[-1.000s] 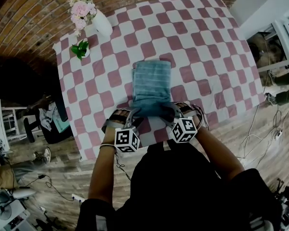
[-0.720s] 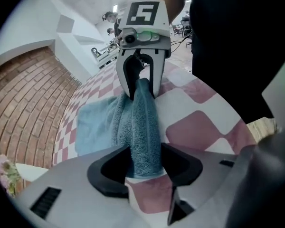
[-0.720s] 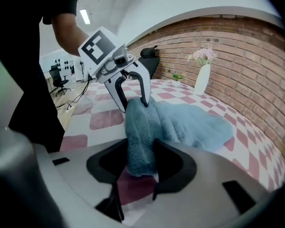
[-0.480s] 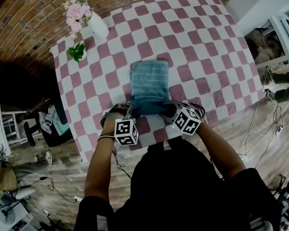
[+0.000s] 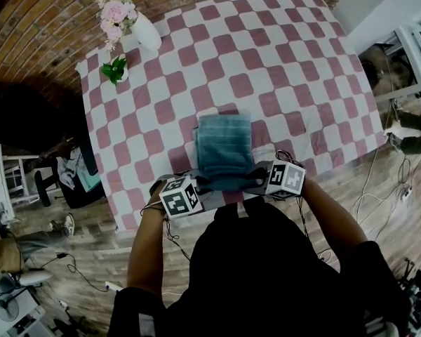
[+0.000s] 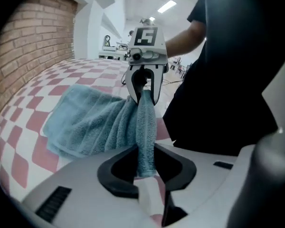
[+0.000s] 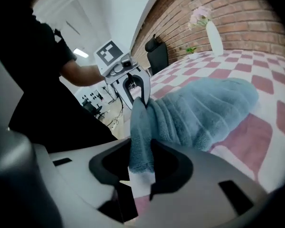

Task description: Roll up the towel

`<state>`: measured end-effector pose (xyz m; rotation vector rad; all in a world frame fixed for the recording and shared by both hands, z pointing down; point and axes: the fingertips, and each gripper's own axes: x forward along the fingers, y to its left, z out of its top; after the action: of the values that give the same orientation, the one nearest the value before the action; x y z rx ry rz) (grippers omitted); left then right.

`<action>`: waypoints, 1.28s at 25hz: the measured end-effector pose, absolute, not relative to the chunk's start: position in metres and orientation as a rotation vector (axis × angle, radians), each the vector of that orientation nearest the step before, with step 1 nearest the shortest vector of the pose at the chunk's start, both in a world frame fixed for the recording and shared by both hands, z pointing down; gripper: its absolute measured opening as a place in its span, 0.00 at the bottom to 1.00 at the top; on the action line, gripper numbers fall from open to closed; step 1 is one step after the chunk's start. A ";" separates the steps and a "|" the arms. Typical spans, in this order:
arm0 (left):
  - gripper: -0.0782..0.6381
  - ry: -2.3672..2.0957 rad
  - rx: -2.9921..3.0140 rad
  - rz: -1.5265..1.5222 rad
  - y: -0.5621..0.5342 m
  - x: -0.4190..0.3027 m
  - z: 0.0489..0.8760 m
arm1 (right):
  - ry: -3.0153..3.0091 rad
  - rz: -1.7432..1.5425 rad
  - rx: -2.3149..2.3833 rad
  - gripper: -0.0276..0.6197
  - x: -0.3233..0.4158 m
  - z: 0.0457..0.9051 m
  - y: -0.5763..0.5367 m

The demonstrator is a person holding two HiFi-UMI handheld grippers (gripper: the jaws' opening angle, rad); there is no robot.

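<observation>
Lower centre of frame: left tool (image 5: 200, 183) and right tool (image 5: 260, 180), jaws just closing, each pinch the near edge of the blue towel (image 5: 224, 146) on the checkered tabletop (image 5: 266, 55).

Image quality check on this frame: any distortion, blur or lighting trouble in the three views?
Head view: strong fisheye, the edges of the tablecloth bow and the corners go dark, though the towel is sharp. Left gripper view: black vignette around the frame, a ceiling light glares at the top. Right gripper view: same vignette, the brick wall curves, the vase looks slightly soft.
</observation>
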<state>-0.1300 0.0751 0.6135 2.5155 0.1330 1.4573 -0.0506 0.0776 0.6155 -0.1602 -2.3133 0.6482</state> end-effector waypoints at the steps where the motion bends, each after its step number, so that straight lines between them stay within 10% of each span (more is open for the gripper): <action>1: 0.24 0.123 2.504 1.412 0.075 -0.129 0.612 | -2.327 0.696 -0.162 0.23 -0.049 0.613 0.077; 27: 0.32 -0.810 2.476 1.174 -0.049 -0.152 0.607 | -2.543 0.482 0.769 0.42 -0.019 0.573 -0.055; 32: 0.26 -0.819 2.469 1.220 -0.055 -0.151 0.609 | -2.554 -0.093 0.353 0.42 -0.038 0.552 -0.006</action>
<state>-0.1511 -0.0553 0.6088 2.4690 -0.8187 1.2204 -0.0380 -0.0058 0.5521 0.3531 -2.5538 -0.0929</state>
